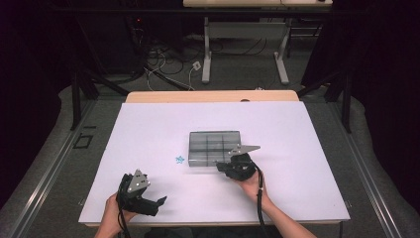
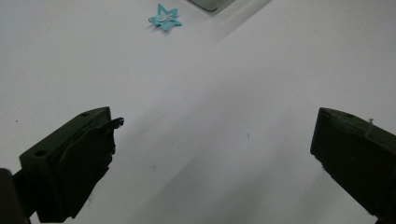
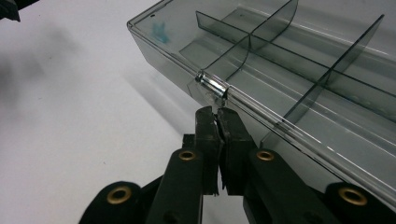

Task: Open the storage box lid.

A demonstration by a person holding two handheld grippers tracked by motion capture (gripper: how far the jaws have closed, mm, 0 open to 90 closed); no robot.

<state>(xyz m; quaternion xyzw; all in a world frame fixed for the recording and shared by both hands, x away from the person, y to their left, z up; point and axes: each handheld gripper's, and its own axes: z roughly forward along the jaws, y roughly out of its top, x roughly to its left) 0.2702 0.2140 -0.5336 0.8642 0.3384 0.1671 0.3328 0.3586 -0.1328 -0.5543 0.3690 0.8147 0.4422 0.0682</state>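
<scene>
At the near edge of the clear divided box [image 3: 280, 60], the right gripper [image 3: 217, 116] has its 2 jaws pinched together right at the little latch tab [image 3: 212, 86]; can't tell if they actually grip it. Box sits mid-worktop [image 1: 148, 124], long axis running left-right. Left gripper [image 2: 210, 140] hangs wide open, holding nothing, a teal star [image 2: 164, 17] well ahead of it.

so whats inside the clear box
Through the lid of the clear box only dividers show, splitting it into compartments that look empty. Its far end lies outside the right gripper view. The blue star lies outside on the table.
</scene>
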